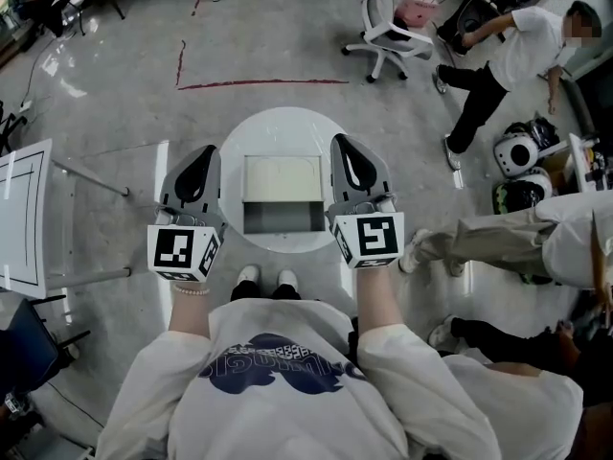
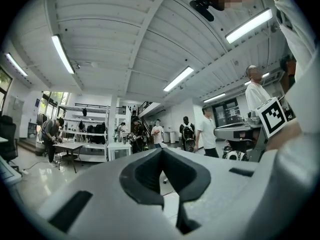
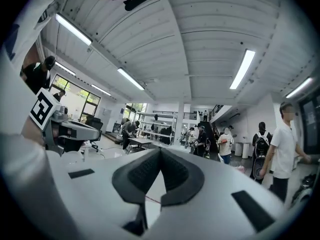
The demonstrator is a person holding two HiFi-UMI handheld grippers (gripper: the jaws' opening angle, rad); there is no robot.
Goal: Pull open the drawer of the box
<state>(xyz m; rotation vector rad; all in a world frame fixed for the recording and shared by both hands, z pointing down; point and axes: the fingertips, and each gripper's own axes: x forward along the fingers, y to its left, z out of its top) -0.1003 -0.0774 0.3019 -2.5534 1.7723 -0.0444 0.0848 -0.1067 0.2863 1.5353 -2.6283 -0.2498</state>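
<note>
In the head view a cream box (image 1: 281, 178) sits on a small round white table (image 1: 278, 123). Its drawer (image 1: 283, 218) stands pulled out toward me, and the grey inside looks empty. My left gripper (image 1: 198, 157) is held at the table's left side and my right gripper (image 1: 346, 149) at its right; neither touches the box. Both point forward with jaws closed together and nothing between them. The left gripper (image 2: 161, 150) view and the right gripper (image 3: 160, 149) view look out over the room and ceiling, so the box is hidden there.
A white framed stand (image 1: 24, 214) is at the left. Behind the table, a red tape line (image 1: 259, 83) marks the floor. An office chair (image 1: 388, 27), a bending person (image 1: 508, 56), helmets (image 1: 522, 151) and a seated person's legs (image 1: 498, 238) crowd the right side.
</note>
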